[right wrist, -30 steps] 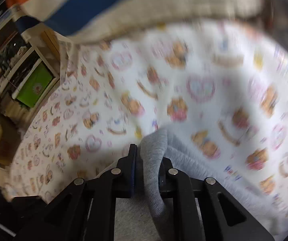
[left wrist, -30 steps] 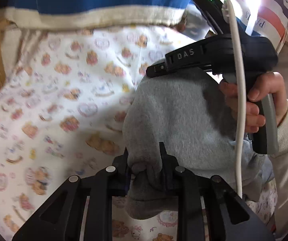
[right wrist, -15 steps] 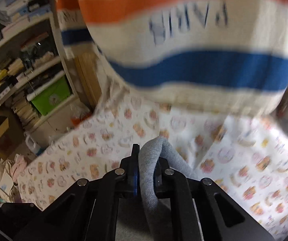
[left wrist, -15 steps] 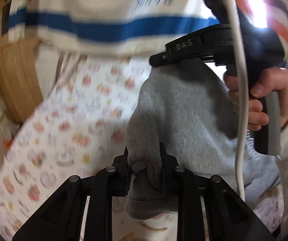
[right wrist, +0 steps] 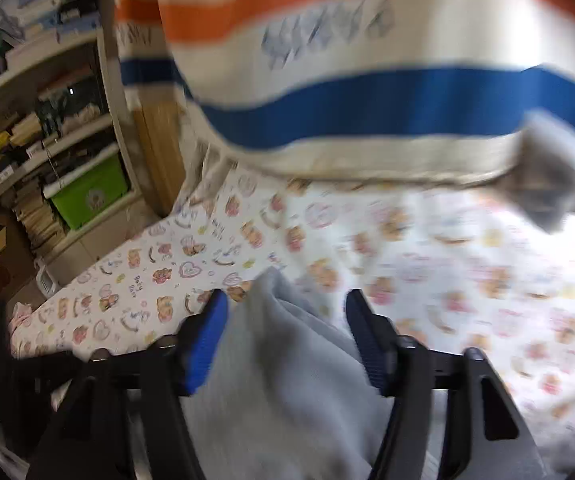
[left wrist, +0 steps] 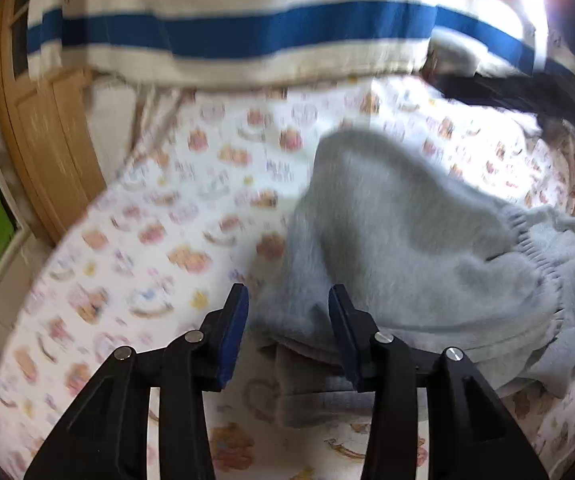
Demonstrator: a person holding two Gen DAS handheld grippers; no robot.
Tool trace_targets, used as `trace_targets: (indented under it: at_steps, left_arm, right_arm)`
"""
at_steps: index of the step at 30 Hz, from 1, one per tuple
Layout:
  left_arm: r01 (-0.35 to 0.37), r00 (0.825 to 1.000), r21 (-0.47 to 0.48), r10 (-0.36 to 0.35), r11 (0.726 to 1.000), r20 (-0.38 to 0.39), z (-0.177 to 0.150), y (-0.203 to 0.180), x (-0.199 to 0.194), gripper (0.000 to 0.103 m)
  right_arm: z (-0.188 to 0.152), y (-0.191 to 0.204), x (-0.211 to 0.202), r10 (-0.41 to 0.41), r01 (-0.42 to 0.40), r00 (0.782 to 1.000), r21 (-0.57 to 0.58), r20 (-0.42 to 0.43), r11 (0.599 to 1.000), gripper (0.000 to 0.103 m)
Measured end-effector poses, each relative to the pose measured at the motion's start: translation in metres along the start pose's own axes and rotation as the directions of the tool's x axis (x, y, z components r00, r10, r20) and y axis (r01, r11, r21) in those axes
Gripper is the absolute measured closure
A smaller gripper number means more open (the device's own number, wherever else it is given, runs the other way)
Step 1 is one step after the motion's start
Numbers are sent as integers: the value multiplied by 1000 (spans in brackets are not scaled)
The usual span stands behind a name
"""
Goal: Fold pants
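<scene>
The grey pants [left wrist: 399,232] lie folded in a heap on the bear-print sheet [left wrist: 167,240], elastic waistband to the right. My left gripper [left wrist: 287,294] is just in front of the heap's near edge. Its jaws are opening, and the blue pads stand clear of the cloth between them. In the right wrist view, my right gripper [right wrist: 286,300] hangs above the pants [right wrist: 287,380]. Its jaws are also opening, and the loose grey fold between them touches neither pad. A dark blur at the upper right of the left wrist view is the other tool's body [left wrist: 519,96].
A person in a striped orange, cream and blue sweater [right wrist: 367,92] stands close behind the sheet. Shelves with books and a green box [right wrist: 87,192] stand to the left, next to a wooden frame [left wrist: 39,140]. Bare sheet [right wrist: 467,288] spreads left and right of the pants.
Both grippers were shut on folds of the grey pants and have now let go, jaws apart. The right one has risen and drawn back, and the pants have sunk onto the sheet.
</scene>
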State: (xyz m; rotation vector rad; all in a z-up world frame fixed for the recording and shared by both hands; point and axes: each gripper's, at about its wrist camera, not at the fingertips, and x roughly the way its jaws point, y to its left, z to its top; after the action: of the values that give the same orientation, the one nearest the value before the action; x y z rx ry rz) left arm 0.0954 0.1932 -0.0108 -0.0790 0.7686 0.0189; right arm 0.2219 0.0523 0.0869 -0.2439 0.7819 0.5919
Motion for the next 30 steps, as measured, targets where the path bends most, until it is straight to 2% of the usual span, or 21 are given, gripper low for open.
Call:
trace_targets:
  at_steps: [3,6,10,11,14,16,19,20,22,23,24,25,27,29,30]
  left_arm:
    - [29,998,4,-29,1000,47,22,-4,-18,57]
    - [32,997,50,-35,998,62,48,-21,-24,58]
    - [115,993,38,-115,993,-5,81,-51,-1,61]
    - [107,994,36,-106,994,-17,86,-59,8,62]
    - [86,995,44,-84,995,-61,92,-76,36,63]
    - [84,991,54,-77,995,-113,88,-85,56,63]
    - [17,987,106,0,994,-161,73,-97,83,62]
    - [-5,987,129,25,992,-159,69,-102,87,62]
    - [-29,990,154,50,988,-132,66,-107,83,61]
    - [-26,991,155,45,988,-126,65,-108,78,58]
    - [-9,992,149,28,989,-122,65,-108,70,56]
    - [7,993,141,10,990,-118,65,-107,60,51]
    - [24,996,126,-13,992,-91,64,-104,39,28]
    - [22,999,111,-18,994,-31,58,-97,11,19]
    - [10,1000,106,-10,994,-5,55,-92,-1,17]
  right_arm:
    - [-24,-17,-56,-110,112,993,-37,50,993,38]
    - [-51,-49,-100,-216,216,974,10,64,976,38]
    - [-90,-106,-128,-287,286,958,172,-21,943,39]
    - [-98,-117,-130,-302,303,953,195,-37,933,40]
    - [-135,-158,-132,-390,412,911,262,-134,873,42]
    - [-160,-184,-137,-415,449,893,309,-171,838,42]
    - [-191,-214,-133,-458,521,852,322,-253,791,42]
    - [-201,-226,-126,-444,525,847,330,-292,785,42]
    - [-215,-241,-119,-389,497,860,376,-329,782,42]
    - [-219,-248,-119,-356,470,877,415,-324,779,42]
    - [-220,-250,-121,-346,459,883,433,-316,776,42]
    - [-218,-250,-123,-346,457,885,434,-312,777,42]
    - [-210,-244,-133,-367,460,885,414,-287,786,42]
    - [-202,-232,-148,-382,447,894,402,-234,799,42]
    - [-199,-223,-157,-369,418,908,406,-197,813,42]
